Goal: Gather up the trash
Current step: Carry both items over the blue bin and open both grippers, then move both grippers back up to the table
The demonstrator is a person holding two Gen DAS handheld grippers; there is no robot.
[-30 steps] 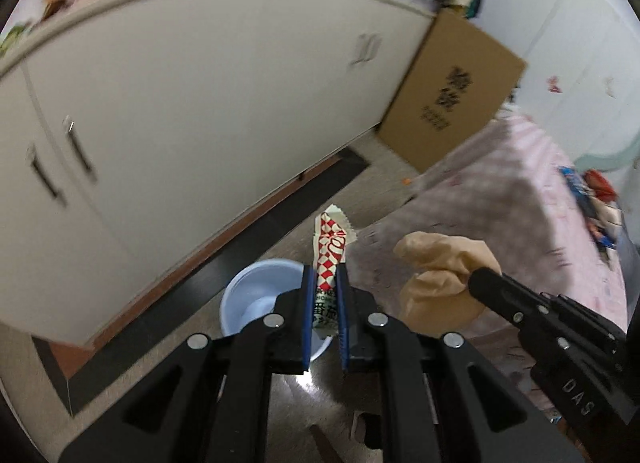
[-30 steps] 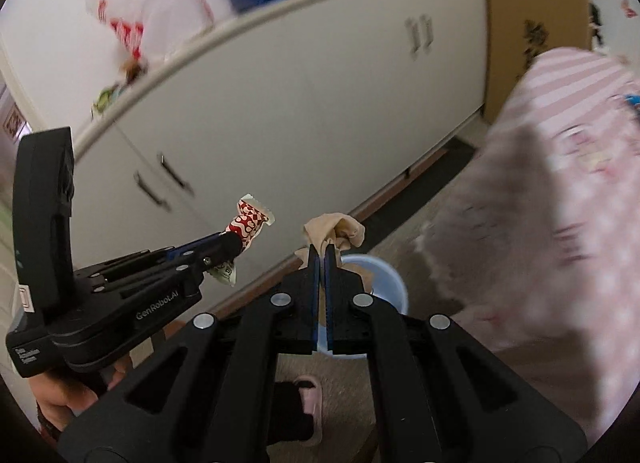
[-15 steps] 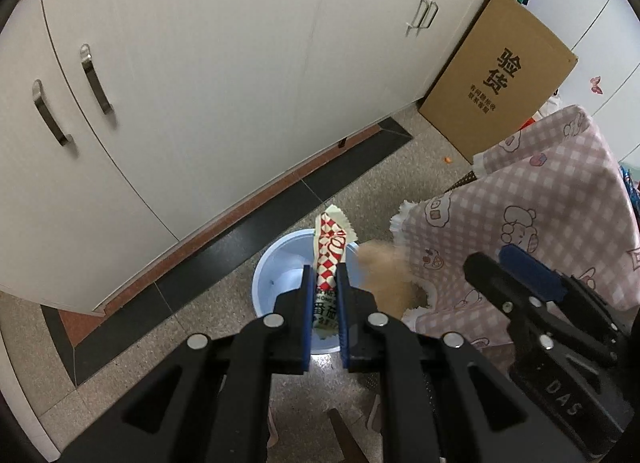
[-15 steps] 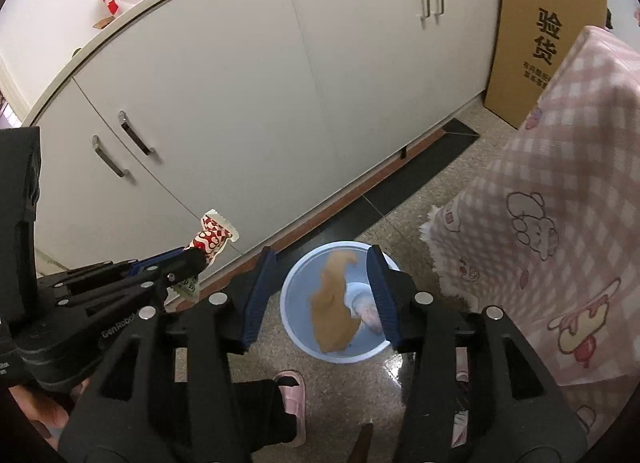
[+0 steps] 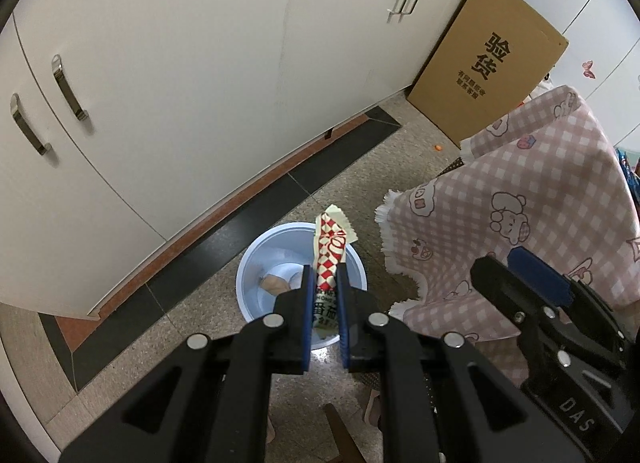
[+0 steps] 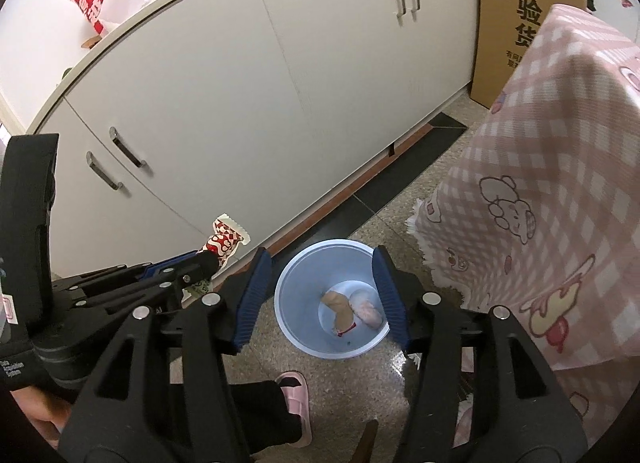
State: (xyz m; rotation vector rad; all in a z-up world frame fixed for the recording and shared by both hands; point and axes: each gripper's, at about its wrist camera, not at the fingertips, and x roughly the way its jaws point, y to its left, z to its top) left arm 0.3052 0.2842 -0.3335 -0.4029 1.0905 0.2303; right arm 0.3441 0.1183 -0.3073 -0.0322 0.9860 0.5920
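A light blue bin (image 6: 332, 299) stands on the floor by the cabinets, with a crumpled tan paper (image 6: 340, 303) and a pale wad lying at its bottom. My right gripper (image 6: 320, 295) hangs above the bin, its jaws opening and nothing between them. My left gripper (image 5: 325, 287) is shut on a red-and-white checked snack wrapper (image 5: 330, 251), which sticks up over the near side of the bin (image 5: 260, 263). In the right wrist view the wrapper (image 6: 224, 241) shows at the left, just left of the bin's rim.
White cabinets (image 5: 180, 63) run along the back. A brown cardboard box (image 5: 488, 63) leans at their right end. A pink checked cloth (image 5: 520, 223) hangs from the table beside the bin. A foot in a pink slipper (image 6: 296, 391) stands close in front of the bin.
My right gripper went from shut on the tan paper to open, and the paper fell into the bin. Both grippers came lower toward the bin; the left kept its hold on the wrapper.
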